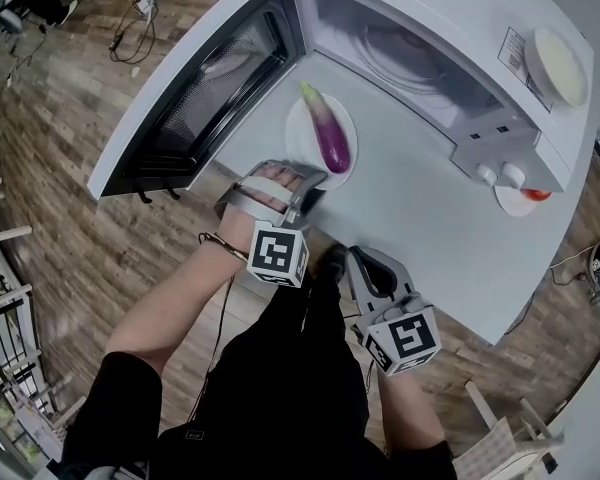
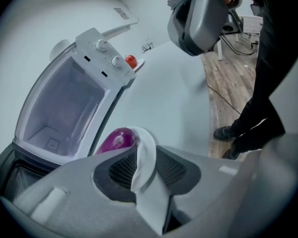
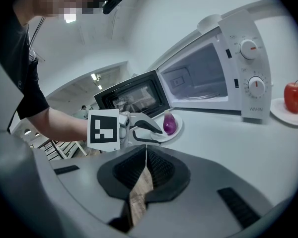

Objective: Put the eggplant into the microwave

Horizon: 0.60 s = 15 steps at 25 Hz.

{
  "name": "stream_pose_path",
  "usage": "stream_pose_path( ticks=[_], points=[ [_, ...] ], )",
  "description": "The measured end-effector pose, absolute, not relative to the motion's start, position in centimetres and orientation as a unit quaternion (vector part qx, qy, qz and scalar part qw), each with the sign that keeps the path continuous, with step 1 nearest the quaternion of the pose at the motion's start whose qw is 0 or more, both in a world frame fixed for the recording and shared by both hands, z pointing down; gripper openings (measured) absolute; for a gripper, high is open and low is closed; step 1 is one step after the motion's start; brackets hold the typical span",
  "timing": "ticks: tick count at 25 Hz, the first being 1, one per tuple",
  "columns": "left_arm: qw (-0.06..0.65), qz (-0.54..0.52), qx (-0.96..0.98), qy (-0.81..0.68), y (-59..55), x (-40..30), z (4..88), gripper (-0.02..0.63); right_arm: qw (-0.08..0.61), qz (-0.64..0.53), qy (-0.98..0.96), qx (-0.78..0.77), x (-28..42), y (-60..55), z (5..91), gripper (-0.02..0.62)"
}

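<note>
A purple eggplant (image 1: 330,136) lies on a small white plate (image 1: 298,140) on the white table, right in front of the open microwave (image 1: 410,53). My left gripper (image 1: 310,180) is shut on the plate's near rim; in the left gripper view the plate edge (image 2: 143,155) is pinched between the pads, with the eggplant (image 2: 116,139) just beyond it. My right gripper (image 1: 348,258) hangs at the table's front edge, shut with nothing in it (image 3: 145,170). From there I see the eggplant (image 3: 170,124) and the left gripper (image 3: 151,131).
The microwave door (image 1: 195,98) stands swung out to the left, beyond the table's edge. A red apple (image 3: 294,95) sits on a small plate to the right of the microwave. A pale dish (image 1: 560,63) rests on the microwave's top. The table (image 1: 420,208) stretches right.
</note>
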State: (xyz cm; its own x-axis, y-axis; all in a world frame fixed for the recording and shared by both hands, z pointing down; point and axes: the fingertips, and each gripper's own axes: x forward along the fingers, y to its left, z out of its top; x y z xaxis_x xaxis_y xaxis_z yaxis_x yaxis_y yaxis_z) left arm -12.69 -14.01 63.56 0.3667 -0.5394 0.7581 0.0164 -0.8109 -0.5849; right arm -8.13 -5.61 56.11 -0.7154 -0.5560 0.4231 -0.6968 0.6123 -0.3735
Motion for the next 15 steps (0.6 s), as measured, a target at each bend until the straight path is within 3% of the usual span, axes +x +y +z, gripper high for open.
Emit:
stream_pose_path(
  ticks=[6, 15],
  points=[
    [0.285, -0.545, -0.771, 0.163, -14.51, -12.40, 64.15, 0.054, 0.136, 0.268, -0.885, 0.355, -7.84, -5.31, 56.88, 0.017],
    [0.302, -0.541, -0.767, 0.168, -14.44, -12.34, 64.25, 0.046, 0.135, 0.270, -0.886, 0.352, -7.79, -5.07, 57.21, 0.017]
  ],
)
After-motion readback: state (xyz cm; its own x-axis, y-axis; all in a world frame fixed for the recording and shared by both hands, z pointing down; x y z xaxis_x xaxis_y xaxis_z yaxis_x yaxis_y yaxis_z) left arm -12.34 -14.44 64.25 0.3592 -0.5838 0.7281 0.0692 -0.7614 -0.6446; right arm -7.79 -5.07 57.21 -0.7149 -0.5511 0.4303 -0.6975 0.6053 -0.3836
